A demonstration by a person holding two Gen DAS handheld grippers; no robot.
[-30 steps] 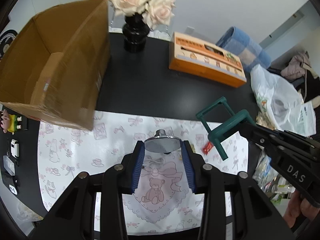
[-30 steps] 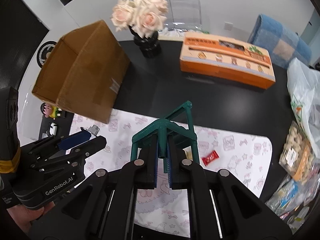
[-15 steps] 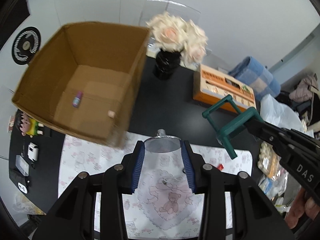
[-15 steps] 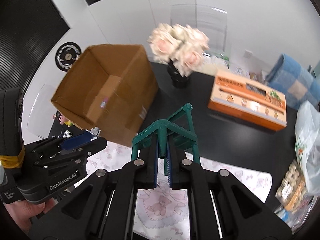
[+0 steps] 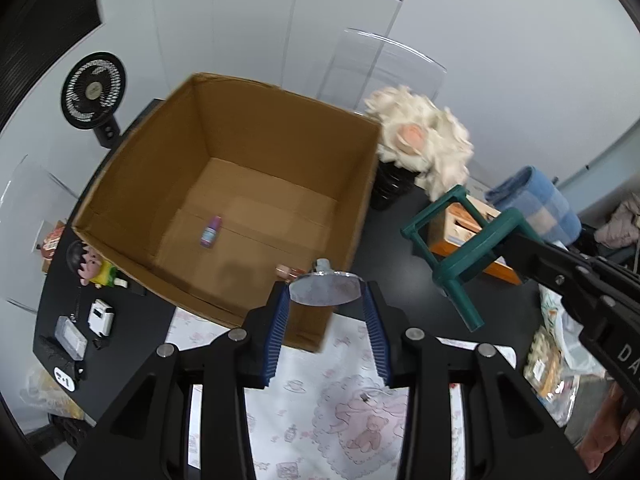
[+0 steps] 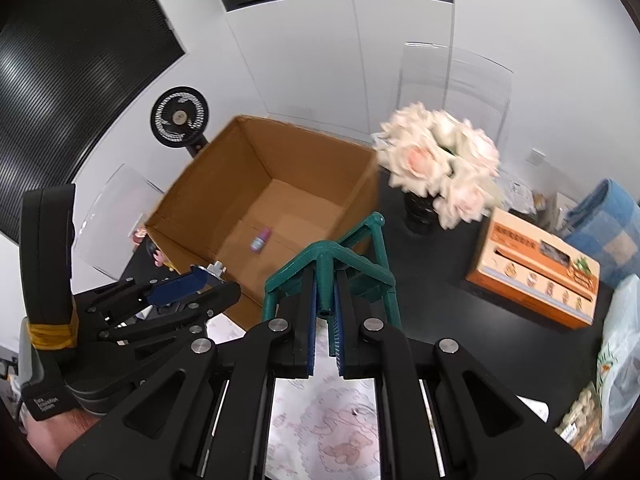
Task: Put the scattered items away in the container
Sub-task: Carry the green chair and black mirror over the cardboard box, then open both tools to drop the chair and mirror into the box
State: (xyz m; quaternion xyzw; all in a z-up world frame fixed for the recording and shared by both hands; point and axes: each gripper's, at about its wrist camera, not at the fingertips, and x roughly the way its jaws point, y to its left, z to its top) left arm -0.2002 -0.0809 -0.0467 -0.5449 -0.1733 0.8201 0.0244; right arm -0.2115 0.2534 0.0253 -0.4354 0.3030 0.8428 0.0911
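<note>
I saw left gripper (image 5: 325,312) pinching silver disc (image 5: 324,291) over cardboard box (image 5: 362,196) near edge | right gripper (image 6: 325,334) clamped on green frame (image 6: 340,256) | small bottle (image 5: 211,231) lay on box floor

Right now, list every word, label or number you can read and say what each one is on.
"Data Acquisition System": on the left gripper body, small and only roughly legible.
"DA", cut off by the picture edge: on the right gripper body.
Too blurred to read: print on the orange box, the badge on the black fan, and the small purple bottle's label in the cardboard box.
</note>
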